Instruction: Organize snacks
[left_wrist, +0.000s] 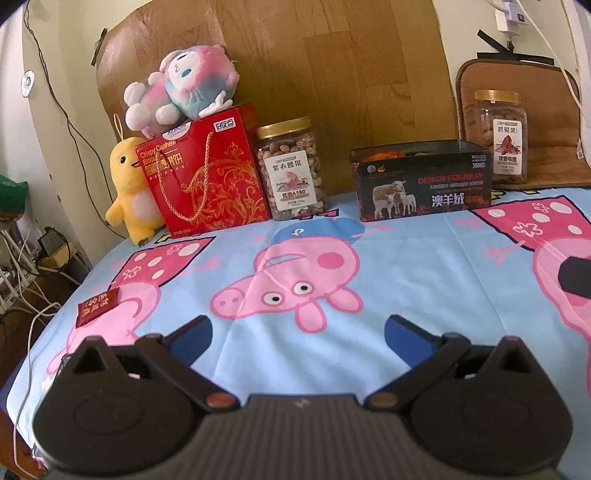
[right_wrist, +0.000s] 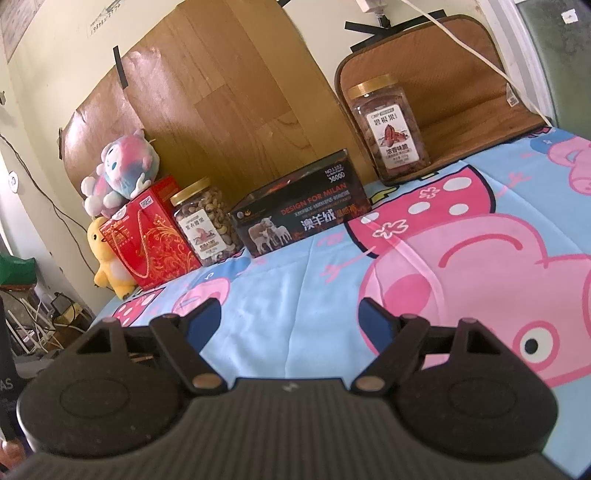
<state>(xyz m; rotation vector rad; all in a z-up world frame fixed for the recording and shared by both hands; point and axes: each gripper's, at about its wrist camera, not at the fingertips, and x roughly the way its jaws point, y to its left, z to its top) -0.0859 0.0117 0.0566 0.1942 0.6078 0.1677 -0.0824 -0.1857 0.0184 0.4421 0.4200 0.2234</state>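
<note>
Both tools hover low over a desk spread with a light-blue cartoon-pig cloth (left_wrist: 406, 266), and neither holds anything. The left hand-held gripper (left_wrist: 298, 334) has its blue-padded fingers spread wide with only cloth between them; the right hand-held gripper (right_wrist: 291, 319) stands just as wide apart — nothing between its pads either.

The snacks line the far edge of the desk, against a wood-grain board (left_wrist: 332, 62) leaning on the wall. From the far left corner: a yellow plush duck (left_wrist: 127, 188), touching a red cashew gift box (left_wrist: 210, 173) with a rope handle, and a pink-and-blue plush toy (left_wrist: 181, 86) lying on top of that box. Just beside the box stands a gold-lidded jar of mixed nuts (left_wrist: 291, 170). Farther right, apart from it, sits a black carton (left_wrist: 421, 181) printed with sheep. Behind its right end, a jar of pecans (left_wrist: 496, 136) stands on a brown mat (left_wrist: 550, 122).

One small dark-red snack packet (left_wrist: 96, 307) lies alone near the desk's left edge, close to the left tool — well apart from the row.
</note>
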